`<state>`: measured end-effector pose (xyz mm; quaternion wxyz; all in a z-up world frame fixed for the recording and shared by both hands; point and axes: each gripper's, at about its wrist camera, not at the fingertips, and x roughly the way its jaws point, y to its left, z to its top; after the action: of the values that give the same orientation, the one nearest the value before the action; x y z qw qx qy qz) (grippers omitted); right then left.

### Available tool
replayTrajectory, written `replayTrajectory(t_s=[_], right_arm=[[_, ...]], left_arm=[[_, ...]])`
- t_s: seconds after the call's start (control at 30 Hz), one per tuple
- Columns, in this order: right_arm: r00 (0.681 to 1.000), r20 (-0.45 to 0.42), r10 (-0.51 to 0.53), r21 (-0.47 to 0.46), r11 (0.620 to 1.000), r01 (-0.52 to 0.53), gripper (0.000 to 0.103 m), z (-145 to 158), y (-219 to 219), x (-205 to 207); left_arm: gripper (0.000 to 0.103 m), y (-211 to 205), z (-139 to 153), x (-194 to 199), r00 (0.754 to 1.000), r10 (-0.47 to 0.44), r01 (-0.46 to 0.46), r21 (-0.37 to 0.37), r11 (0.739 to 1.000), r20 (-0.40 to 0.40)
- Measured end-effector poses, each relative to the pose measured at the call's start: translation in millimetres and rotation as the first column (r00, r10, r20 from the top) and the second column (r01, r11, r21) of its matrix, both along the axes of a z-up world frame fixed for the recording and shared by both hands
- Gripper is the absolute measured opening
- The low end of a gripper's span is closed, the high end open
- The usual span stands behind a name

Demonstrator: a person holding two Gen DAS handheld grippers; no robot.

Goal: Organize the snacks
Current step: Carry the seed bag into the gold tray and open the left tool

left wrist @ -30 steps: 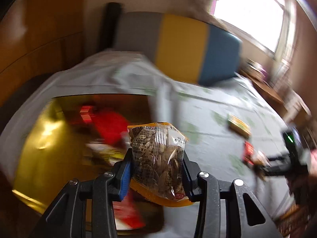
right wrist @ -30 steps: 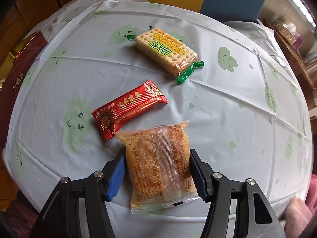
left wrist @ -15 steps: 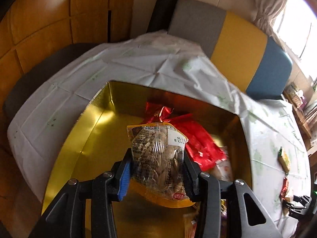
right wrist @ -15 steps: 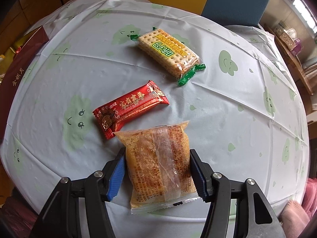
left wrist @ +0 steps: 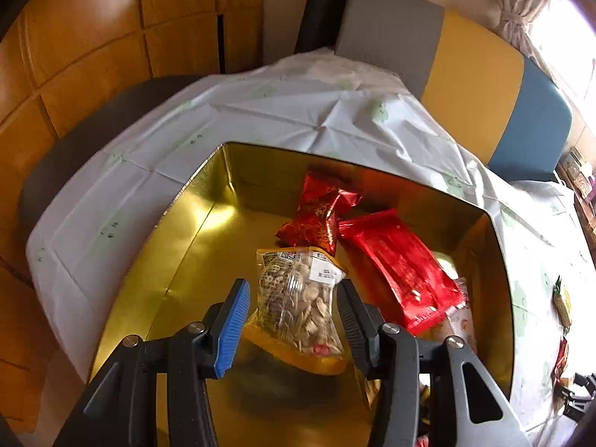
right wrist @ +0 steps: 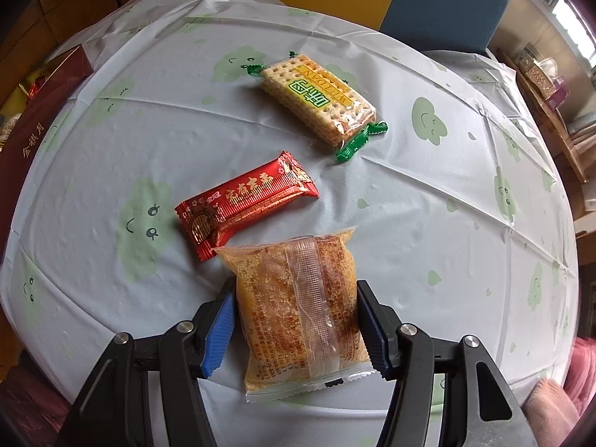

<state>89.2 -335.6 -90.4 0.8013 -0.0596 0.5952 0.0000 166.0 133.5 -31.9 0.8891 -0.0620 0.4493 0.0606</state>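
The cracker pack [right wrist: 318, 101] on the tablecloth carries a yellow label with the Latin word "WEIDAN" along its edge and large green-and-white Chinese characters beside it, all seen upside down. The red bar wrapper [right wrist: 246, 204] has a row of gold Chinese characters, and the dark red box [right wrist: 35, 119] at the left edge shows gold characters reading "金秋月". The seed bag [left wrist: 301, 300] bears a white sticker with small print too blurred to read.
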Motion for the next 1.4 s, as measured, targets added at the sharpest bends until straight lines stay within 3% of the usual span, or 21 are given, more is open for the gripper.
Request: replayTrajectory(t_s=[0.27,0.43,0.93,1.4], right_arm=[[1.0,0.005,0.007,-0.019,1.0,-0.007,0.061,-0.2,7.2,-3.1],[1.0,0.004,0.007,-0.022,1.0,-0.007,0.061,0.6,8.6,-3.4],[0.999,0.015,0.035,-0.061,0.998,-0.034,0.061,1.1,18.2,-9.3],[0.999,0.016,0.04,-0.069,0.997,-0.039,0.061,1.0,21.1,-11.8]], left_arm=[[0.049,-28.6,22.3,-42.7,0.995,-0.03,0.022,0.081,0.996,0.097],[0.049,-42.4,31.1,-64.7,0.989,-0.064,0.052,0.091,0.994,0.13],[0.049,-58.6,36.3,-107.1,0.984,-0.103,0.092,0.079,0.993,0.148],[0.049,-48.9,30.7,-111.7,0.984,-0.085,0.078,0.051,0.996,0.156]])
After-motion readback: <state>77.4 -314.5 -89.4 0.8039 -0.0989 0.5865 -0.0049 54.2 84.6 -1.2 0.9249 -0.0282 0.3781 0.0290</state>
